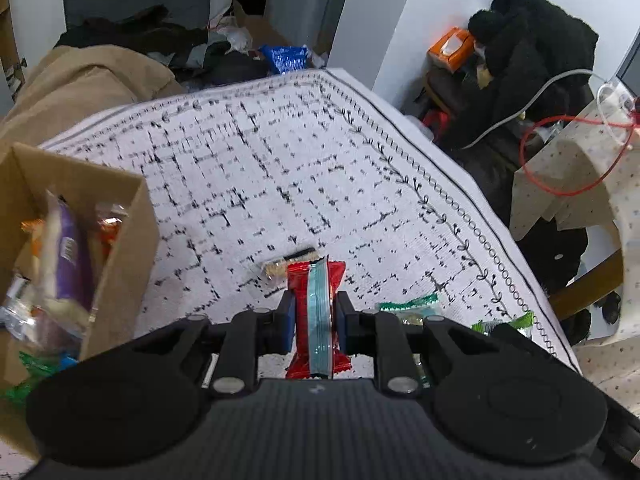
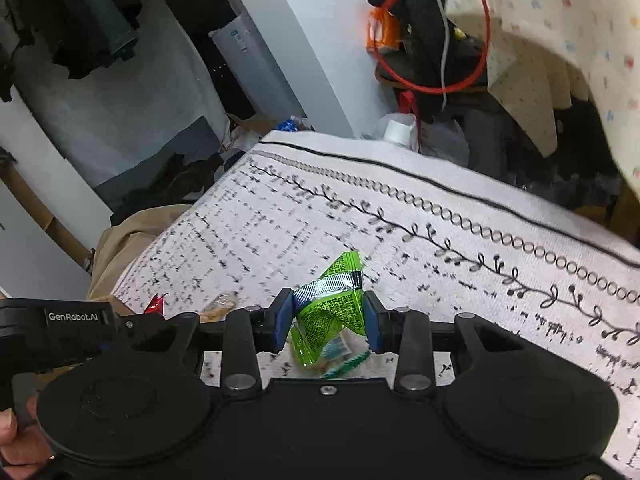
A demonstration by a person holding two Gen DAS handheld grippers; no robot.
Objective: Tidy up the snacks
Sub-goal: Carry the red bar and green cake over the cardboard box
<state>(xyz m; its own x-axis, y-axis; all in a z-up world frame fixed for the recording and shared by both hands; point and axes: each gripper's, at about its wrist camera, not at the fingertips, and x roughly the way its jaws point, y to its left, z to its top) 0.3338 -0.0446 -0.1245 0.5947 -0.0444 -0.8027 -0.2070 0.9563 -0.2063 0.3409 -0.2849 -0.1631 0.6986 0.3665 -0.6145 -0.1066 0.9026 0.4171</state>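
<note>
Snacks: two packets are gripped, a few more are loose on the cloth, and the rest are piled in the box.
Red snack packet [image 1: 316, 316]: wedged edge-on between the blue pads of the left gripper [image 1: 316, 322]. It pokes out past the fingertips at the far end and runs back toward the gripper body. A pale blue-grey seam strip faces up.
Left gripper: clamped tight on that red packet, pads pressing both flat sides.
Green snack packet [image 2: 332, 312]: crumpled and pinched between the pads of the right gripper [image 2: 328, 322]. One corner sticks up above the fingers and the rest hangs down below them, clear of the cloth.
Right gripper: clenched on the green packet. The jaws stand a bit wider than the left ones because the wrapper is bunched up.
Cardboard box [image 1: 124, 236]: sits at the left edge of the cloth, to the left of the left gripper, already stuffed with assorted packets, including a purple one [image 1: 68, 256].
Cracker-looking packet [image 1: 290, 265]: lies flat on the cloth just beyond the tip of the red packet.
More green wrappers [image 1: 408, 306]: on the cloth just right of the left gripper's fingers, partly hidden by it.
Patterned white cloth [image 1: 280, 168]: covers the surface under everything.
Person's hand [image 2: 16, 436]: visible at the bottom left of the right wrist view, on a gripper handle.
</note>
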